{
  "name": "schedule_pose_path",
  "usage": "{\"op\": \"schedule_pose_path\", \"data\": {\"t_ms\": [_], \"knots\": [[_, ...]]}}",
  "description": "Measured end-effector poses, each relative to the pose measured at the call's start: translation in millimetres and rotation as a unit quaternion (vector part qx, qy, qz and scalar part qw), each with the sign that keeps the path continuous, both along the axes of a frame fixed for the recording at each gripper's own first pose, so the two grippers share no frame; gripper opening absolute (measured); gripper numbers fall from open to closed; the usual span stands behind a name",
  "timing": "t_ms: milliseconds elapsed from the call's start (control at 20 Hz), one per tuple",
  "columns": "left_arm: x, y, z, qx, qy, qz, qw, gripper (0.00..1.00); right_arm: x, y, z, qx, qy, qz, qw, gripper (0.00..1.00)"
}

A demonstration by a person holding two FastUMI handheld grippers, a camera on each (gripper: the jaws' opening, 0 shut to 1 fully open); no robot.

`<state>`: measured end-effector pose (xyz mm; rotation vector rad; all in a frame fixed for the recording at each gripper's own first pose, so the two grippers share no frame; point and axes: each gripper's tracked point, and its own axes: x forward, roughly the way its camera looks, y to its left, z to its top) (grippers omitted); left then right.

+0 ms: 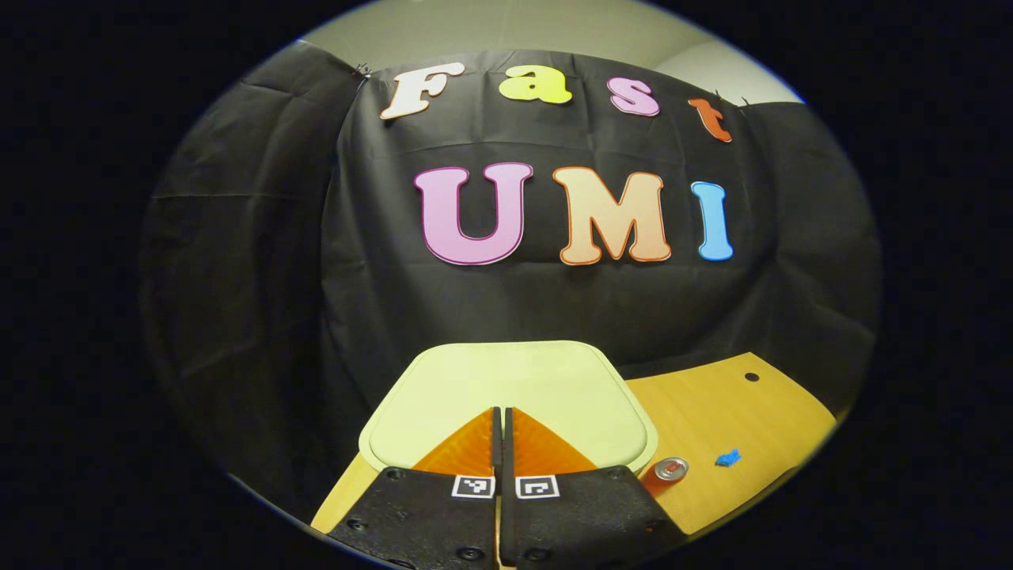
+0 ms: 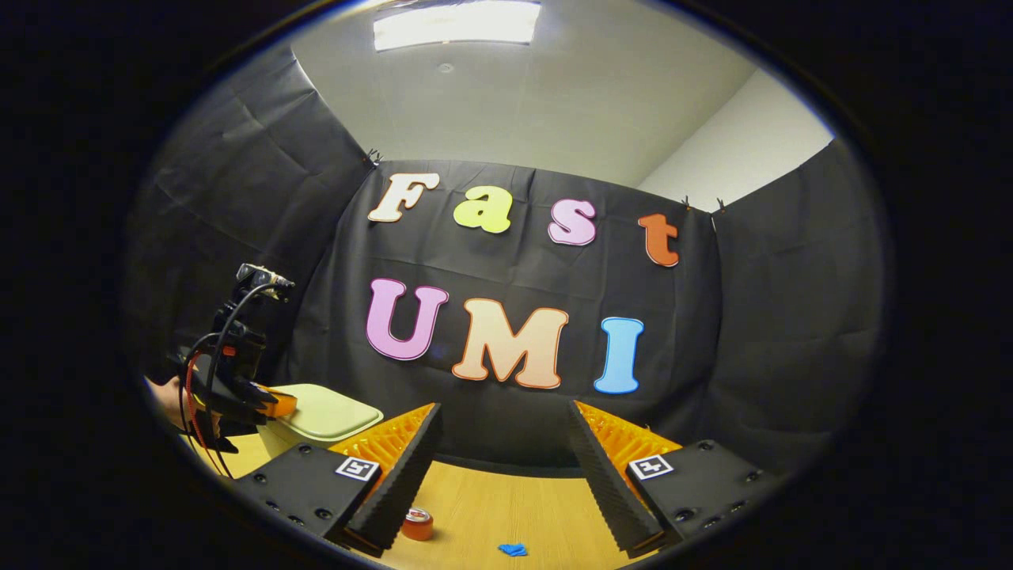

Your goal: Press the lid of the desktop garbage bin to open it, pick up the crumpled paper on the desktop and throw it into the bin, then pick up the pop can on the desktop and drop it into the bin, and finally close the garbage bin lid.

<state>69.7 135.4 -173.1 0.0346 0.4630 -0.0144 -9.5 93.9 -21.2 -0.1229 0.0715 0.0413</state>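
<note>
The left gripper view sits low and close over the pale green, rounded-square plastic bin lid [image 1: 506, 388], facing the black cloth back wall, with the left gripper [image 1: 502, 431] at its lower edge. The right gripper view looks from farther back and higher, tilted up enough to take in the ceiling, over the right gripper [image 2: 504, 467] towards the same wall. Both views share the lid [image 2: 332, 413], the light wooden bench [image 1: 736, 419] [image 2: 491, 507], the small red metal can [image 1: 663, 472] [image 2: 417, 523] and a crumpled blue scrap [image 1: 728, 457] [image 2: 513, 549].
</note>
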Motion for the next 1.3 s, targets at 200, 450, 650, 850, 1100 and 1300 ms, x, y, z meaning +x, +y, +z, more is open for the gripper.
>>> {"op": "schedule_pose_path", "data": {"t_ms": [200,450,650,850,1100,1300], "knots": [[1.4,-1.1,-2.6,0.022,-0.001,-0.015,1.000,0.00,4.0,-2.8,-7.1,-0.004,0.007,0.005,1.000,0.98],[-0.8,-1.2,-3.5,-0.024,-0.005,-0.003,1.000,0.00,6.9,-4.9,-8.6,-0.002,0.006,0.009,1.000,0.98],[4.8,0.4,10.2,0.014,-0.036,-0.009,0.999,0.00,9.6,-8.4,-6.4,0.003,0.007,0.007,1.000,0.98],[16.5,-2.4,66.9,0.033,-0.108,0.001,0.994,0.00,10.1,-16.3,-4.4,0.007,0.006,0.000,1.000,0.98],[17.6,-28.7,132.6,0.023,-0.177,-0.010,0.984,0.00,6.6,-28.9,-5.4,0.007,0.007,-0.011,1.000,0.98],[-0.5,-59.0,164.5,-0.002,-0.206,-0.013,0.978,0.00,6.8,-40.7,-16.9,0.024,0.031,-0.019,0.999,0.98]]}}
